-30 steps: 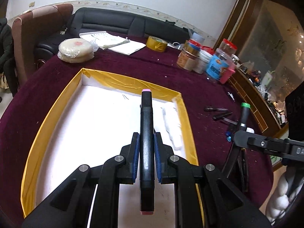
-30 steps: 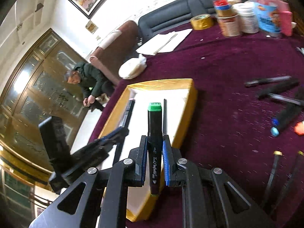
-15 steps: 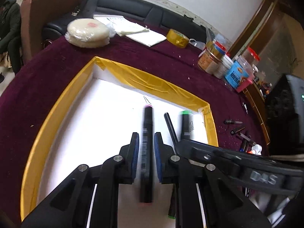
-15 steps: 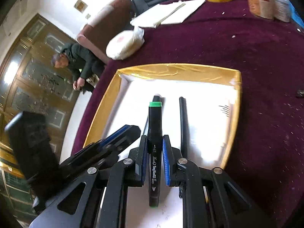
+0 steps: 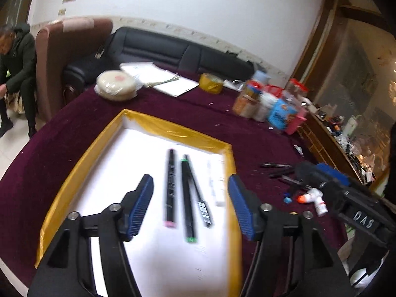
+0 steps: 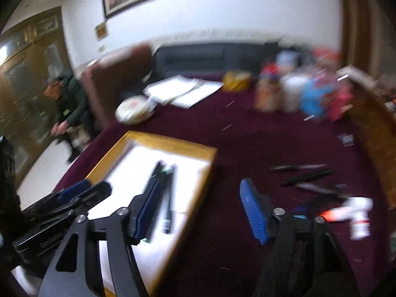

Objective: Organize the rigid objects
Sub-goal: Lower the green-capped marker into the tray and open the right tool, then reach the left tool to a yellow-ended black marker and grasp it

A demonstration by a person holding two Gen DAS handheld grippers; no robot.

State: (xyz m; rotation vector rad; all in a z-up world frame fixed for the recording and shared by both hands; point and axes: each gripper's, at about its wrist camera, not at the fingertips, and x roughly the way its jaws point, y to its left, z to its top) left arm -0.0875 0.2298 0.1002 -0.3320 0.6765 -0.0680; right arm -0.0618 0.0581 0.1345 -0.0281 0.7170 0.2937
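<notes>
Centre of left wrist frame: pink-tipped marker (image 5: 170, 188) and green-tipped marker (image 5: 188, 199) lying in yellow-rimmed tray (image 5: 74, 175). Left gripper (image 5: 190, 205) and right gripper (image 6: 195, 212) gaping, holding nothing. Likely between placements; next, reaching toward loose pens (image 6: 300, 175) at frame right, lining jaws along shaft.

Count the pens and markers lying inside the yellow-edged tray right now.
3. The pink-capped marker lies leftmost, the green-capped marker beside it, and a thin black pen angled against that one's right side. Both grippers are open above the tray; blur may hide more.

Black sofa (image 5: 178, 52), seated person (image 5: 14, 57), tape roll (image 5: 210, 83), papers (image 5: 158, 76) and jars (image 5: 269, 104) on the maroon tablecloth (image 5: 173, 106)
</notes>
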